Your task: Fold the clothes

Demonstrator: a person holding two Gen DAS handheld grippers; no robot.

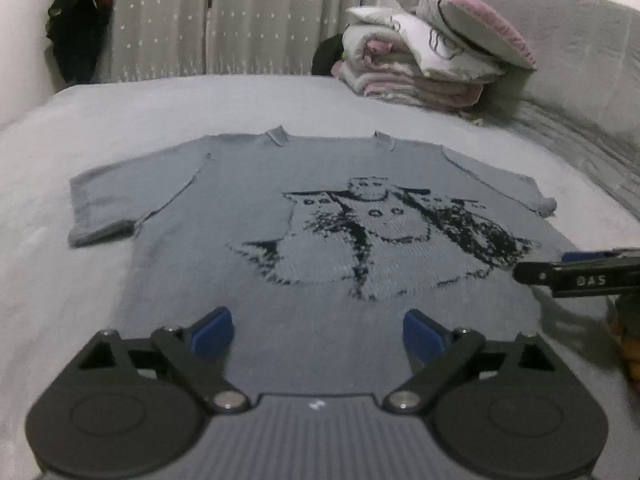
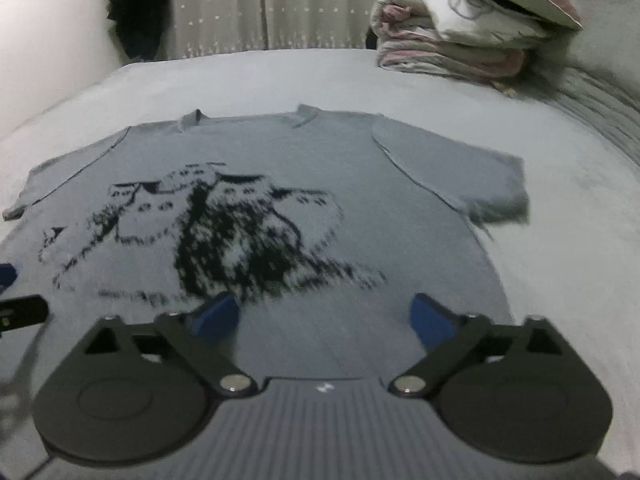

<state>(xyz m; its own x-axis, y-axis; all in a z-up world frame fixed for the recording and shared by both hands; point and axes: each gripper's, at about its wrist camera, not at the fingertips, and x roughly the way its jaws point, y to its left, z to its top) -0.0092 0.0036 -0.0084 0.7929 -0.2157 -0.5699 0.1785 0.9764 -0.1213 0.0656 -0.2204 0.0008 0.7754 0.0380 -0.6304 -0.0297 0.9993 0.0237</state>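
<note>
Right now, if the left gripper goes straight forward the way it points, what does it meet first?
Probably the grey T-shirt spread flat on the bed. The left gripper is open and points across its lower part towards the printed picture; height above the fabric is unclear.

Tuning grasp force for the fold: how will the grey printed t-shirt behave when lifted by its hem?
The t-shirt lies flat on the bed, so probably floppy: it should drape, not hold shape. It looks knitted, so likely grippy, not slippery. Both sleeves are spread and would probably trail.

One grey T-shirt (image 1: 248, 216) near, two open grippers, left gripper (image 1: 318, 330), right gripper (image 2: 324, 316), one bedding stack (image 1: 432, 60) far right, one dark garment (image 1: 80, 20) far left
</note>
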